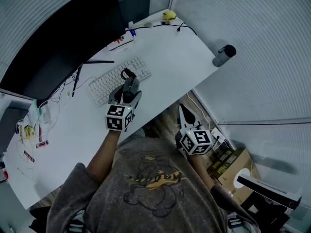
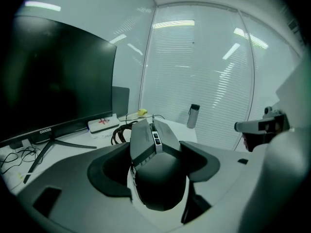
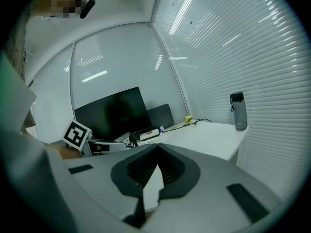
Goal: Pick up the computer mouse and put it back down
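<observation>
Left arm reaches out, right arm tucked in.
The grey two-jaw left gripper (image 1: 129, 90), on an outstretched bare forearm (image 1: 103, 150), has its jaws clamped round a dark grey computer mouse (image 2: 160, 181); the matching right gripper (image 1: 184, 111) sits beside the torso, jaws together, empty.

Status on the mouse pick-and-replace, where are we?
Done: the grasp. The left gripper is shut on the computer mouse, which sits between its pads over the desk by the keyboard. In hand: the lift; I cannot tell whether the mouse is clear of the desk. Left: setting it back down and opening. The right gripper is shut, empty, off the desk edge.
</observation>
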Demonstrator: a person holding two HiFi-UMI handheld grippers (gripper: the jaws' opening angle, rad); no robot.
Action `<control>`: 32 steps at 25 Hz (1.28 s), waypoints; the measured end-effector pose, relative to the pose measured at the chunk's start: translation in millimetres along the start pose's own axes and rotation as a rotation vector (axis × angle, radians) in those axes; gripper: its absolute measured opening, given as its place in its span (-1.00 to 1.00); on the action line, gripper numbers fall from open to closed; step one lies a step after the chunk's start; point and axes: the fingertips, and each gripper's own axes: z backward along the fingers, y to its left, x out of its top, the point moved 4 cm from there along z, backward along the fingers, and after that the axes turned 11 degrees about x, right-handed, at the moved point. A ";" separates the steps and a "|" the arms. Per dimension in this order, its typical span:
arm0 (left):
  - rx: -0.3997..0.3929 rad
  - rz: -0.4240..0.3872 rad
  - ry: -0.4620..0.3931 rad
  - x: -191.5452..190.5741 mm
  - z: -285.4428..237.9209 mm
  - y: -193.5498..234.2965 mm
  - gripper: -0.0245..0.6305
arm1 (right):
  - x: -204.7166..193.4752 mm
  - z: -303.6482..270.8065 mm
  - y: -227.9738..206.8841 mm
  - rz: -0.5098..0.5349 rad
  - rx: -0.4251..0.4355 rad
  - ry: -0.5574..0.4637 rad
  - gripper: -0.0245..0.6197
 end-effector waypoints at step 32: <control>-0.110 -0.014 -0.192 62.7 41.5 -28.9 0.04 | 9.4 7.7 -7.8 0.008 -0.042 -0.046 -0.90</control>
